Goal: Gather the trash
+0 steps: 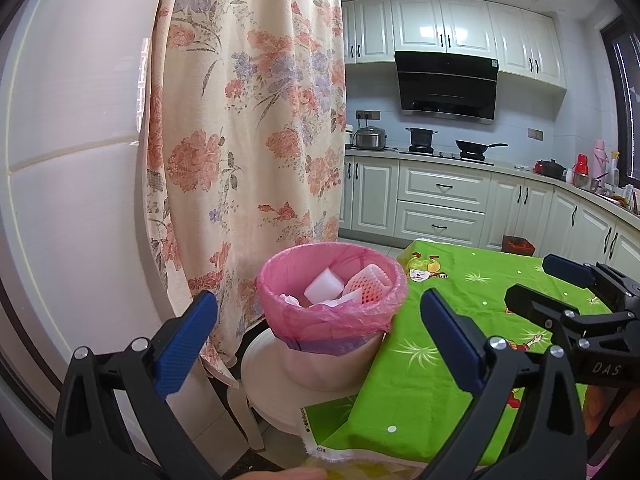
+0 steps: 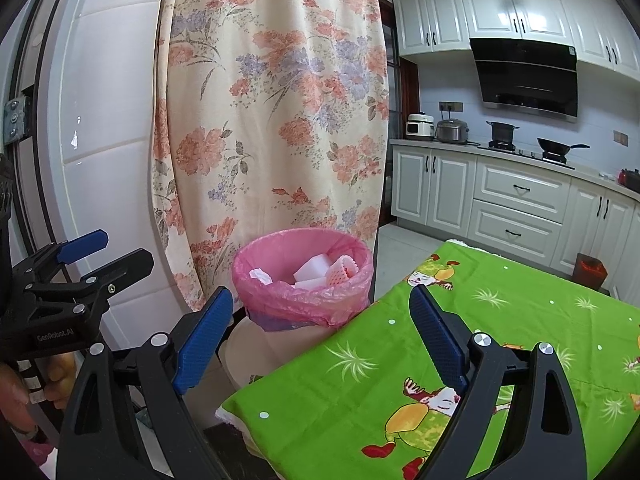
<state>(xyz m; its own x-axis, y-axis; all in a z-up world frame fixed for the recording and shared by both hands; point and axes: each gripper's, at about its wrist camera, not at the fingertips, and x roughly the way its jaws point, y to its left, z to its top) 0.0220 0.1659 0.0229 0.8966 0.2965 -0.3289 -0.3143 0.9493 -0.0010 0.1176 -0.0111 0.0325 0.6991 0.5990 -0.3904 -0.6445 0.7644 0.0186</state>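
Beside the table's near-left corner: a small trash bin (image 1: 332, 344) lined with a pink bag (image 1: 320, 316) stands on a white round stool (image 1: 264, 384), just off the green cloth's edge and in front of the curtain.
Bin contents: a white foam block (image 1: 323, 289), a pink-and-white foam fruit net (image 1: 370, 283) and a crumpled white scrap (image 1: 290, 299) lie inside the bag; from the right wrist view the same block (image 2: 310, 271) and net (image 2: 343, 270) show below the rim.
Bag: its pink rim is folded out over the bin's lip, with a purplish layer showing beneath it.
Table: covered by a green cartoon-print tablecloth (image 1: 440, 320); no loose trash shows on the part in view.
Left gripper (image 1: 318, 330): jaws spread wide and empty, blue pads on either side of the bin as seen from its camera, touching nothing.
Right gripper (image 2: 322, 326): jaws likewise released and empty, held over the table's left edge, pointing toward the bin; it also shows at the right edge of the left wrist view (image 1: 560, 280).
Curtain: a floral curtain (image 1: 248, 120) hangs directly behind the bin, next to a white door (image 1: 80, 140).
Background: white kitchen cabinets (image 1: 440, 200), a black range hood (image 1: 448, 84), and a pot (image 1: 421, 136) and wok (image 1: 476, 146) on the stove.
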